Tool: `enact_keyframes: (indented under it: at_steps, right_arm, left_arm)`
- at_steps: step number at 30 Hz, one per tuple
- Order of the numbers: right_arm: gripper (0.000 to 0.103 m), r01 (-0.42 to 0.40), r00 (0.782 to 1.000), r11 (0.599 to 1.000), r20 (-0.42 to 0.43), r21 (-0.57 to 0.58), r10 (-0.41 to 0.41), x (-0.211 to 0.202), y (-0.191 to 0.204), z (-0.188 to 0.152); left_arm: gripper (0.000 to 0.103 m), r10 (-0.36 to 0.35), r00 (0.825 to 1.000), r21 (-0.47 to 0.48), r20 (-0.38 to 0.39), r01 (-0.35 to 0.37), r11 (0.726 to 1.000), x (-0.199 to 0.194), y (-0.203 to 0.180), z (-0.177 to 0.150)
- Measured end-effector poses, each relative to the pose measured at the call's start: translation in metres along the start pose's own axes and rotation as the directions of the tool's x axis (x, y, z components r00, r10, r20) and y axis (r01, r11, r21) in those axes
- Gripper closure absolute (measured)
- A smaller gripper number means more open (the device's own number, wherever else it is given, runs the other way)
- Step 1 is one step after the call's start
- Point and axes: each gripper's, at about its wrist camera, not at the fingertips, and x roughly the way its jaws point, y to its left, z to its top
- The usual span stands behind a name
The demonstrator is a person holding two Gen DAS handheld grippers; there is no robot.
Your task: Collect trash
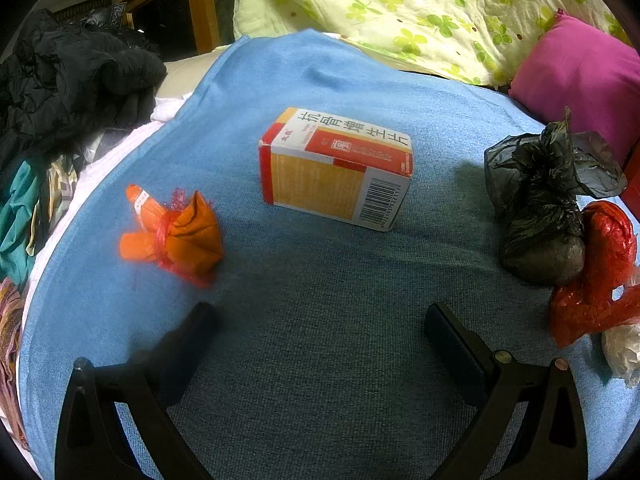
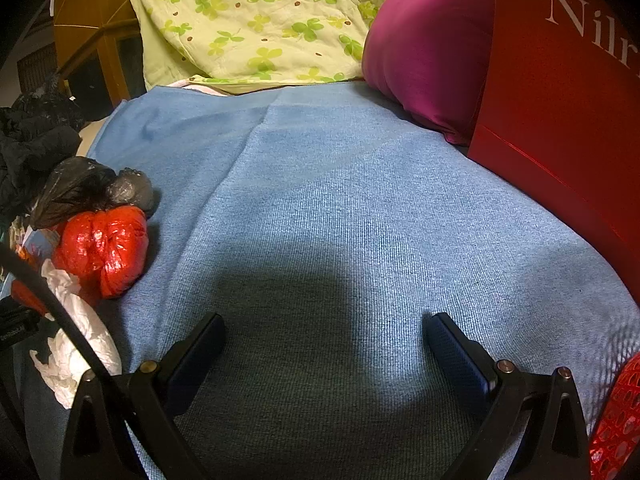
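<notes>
Trash is scattered over the blue blanket (image 1: pixel 320 280) on what looks like a bed, and none of it is picked up yet. Both sets of tongs, left (image 1: pixel 320 320) and right (image 2: pixel 326 330), hover spread apart with nothing between them.

Nearest on the right side sits a crumpled white tissue (image 2: pixel 76 344), basically weightless and squishy, so pinch it anywhere. Touching it is a knotted red plastic bag (image 2: pixel 106 250), shiny and probably slippery, so I'd go for the gathered folds rather than the smooth bulge. A black plastic bag (image 1: pixel 540 208) leans against that one; its loose twisted top looks like the easy handle.

Over on the left lies an orange wrapper bundle (image 1: pixel 176 232) tied with red film, soft and light, best grabbed at the cinched middle.

Farther out, mid-blanket, there's a medicine box (image 1: pixel 336 168) lying on its side. Stiff cardboard, likely light or empty, so clamp across the narrow faces and don't crush it.
</notes>
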Motion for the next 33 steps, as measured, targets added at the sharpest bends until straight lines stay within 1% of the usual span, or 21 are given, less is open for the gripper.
enact_keyframes:
  at_steps: [9, 33]
  right_arm:
    - [0.0, 0.024, 1.0, 1.0, -0.001, -0.007, -0.024, -0.0013, 0.0026, -0.0008]
    - [0.0, 0.008, 1.0, 1.0, 0.002, -0.005, -0.008, 0.003, -0.0011, 0.0006]
  left_arm:
    - [0.0, 0.0, 1.0, 0.001, 0.0, 0.0, 1.0, 0.0001, 0.0001, 0.0001]
    - [0.0, 0.0, 1.0, 0.0, 0.0, 0.0, 1.0, 0.0, 0.0004, -0.0001]
